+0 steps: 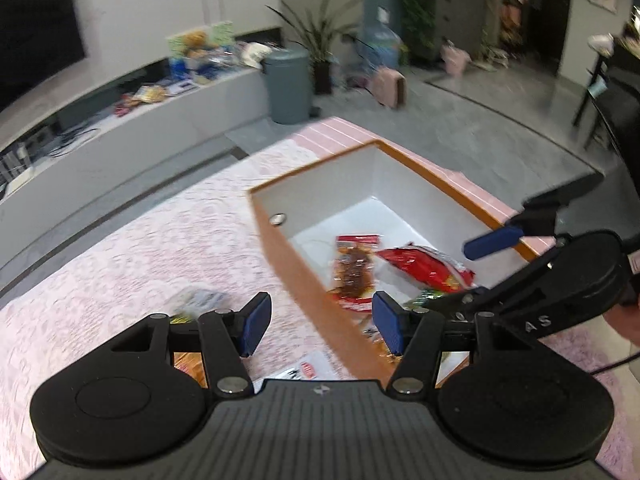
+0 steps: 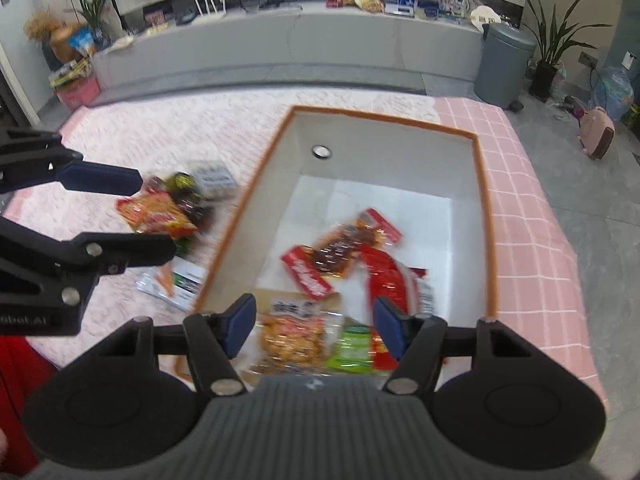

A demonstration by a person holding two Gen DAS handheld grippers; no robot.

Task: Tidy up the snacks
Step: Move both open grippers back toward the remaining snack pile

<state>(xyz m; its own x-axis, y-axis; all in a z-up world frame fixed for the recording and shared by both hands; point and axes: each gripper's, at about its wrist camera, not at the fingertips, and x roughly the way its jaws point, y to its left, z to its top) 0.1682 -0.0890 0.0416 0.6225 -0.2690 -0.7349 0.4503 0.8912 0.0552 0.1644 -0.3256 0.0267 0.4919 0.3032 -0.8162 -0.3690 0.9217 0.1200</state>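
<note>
**Loose snacks lie to the left of the box, nearer my left gripper**

My left gripper hangs released, jaws wide with nothing between them, over the near left rim of the orange-edged box; my right gripper is also released and empty, poised above the packets already inside the box; among those are a red snack bag and a clear packet of dark dried snack; the snacks left to sort form a loose pile on the pink surface, just outside the box's left wall, with a flat white packet beside it; from the right wrist view, that pile lies forward and to the left, across the wall, while my left gripper reaches in right beside it; so I judge the left is the nearer one for the next pick; blur hides the packets' long axes.
</note>
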